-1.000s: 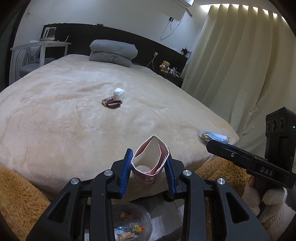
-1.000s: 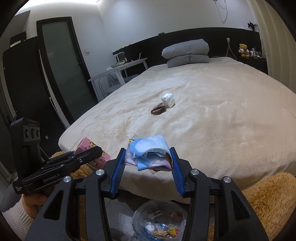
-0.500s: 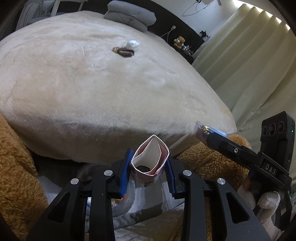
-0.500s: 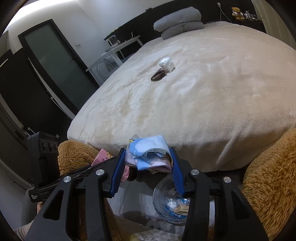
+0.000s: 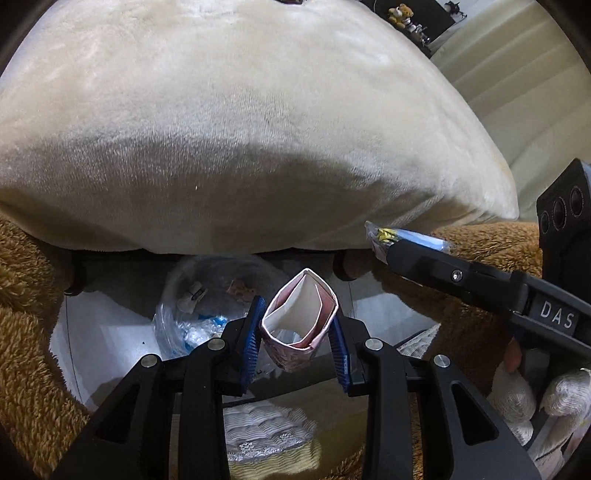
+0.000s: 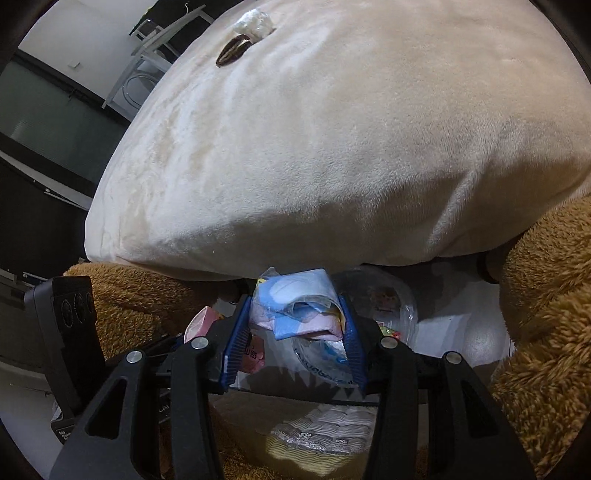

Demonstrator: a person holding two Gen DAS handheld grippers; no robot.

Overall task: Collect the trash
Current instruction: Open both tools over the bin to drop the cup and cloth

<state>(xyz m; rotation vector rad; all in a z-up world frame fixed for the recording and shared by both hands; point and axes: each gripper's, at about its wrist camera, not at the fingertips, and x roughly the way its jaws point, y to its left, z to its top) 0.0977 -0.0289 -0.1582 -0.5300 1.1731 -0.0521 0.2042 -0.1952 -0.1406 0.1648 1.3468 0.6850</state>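
My left gripper [image 5: 297, 341] is shut on a small pink carton [image 5: 300, 325] with an open top, held above the floor in front of the bed. My right gripper [image 6: 293, 332] is shut on a crumpled blue and pink wrapper [image 6: 295, 304]; it also shows in the left wrist view [image 5: 406, 236]. A clear plastic trash bag [image 5: 199, 306] with several scraps inside lies on the floor just beyond both grippers, also in the right wrist view [image 6: 373, 314]. A white crumpled wad [image 6: 254, 23] and a brown wrapper [image 6: 232, 51] lie on the bed.
The cream bed [image 5: 258, 129] fills the upper part of both views. Brown fuzzy fabric [image 5: 22, 332] flanks the floor gap on both sides [image 6: 546, 314]. A white quilted cloth [image 5: 266, 432] lies near me. A white table and dark door [image 6: 48, 122] stand far left.
Both grippers have tilted down and dropped from bed level toward the floor, still holding their items. The trash bag has come into full view beyond the fingers.
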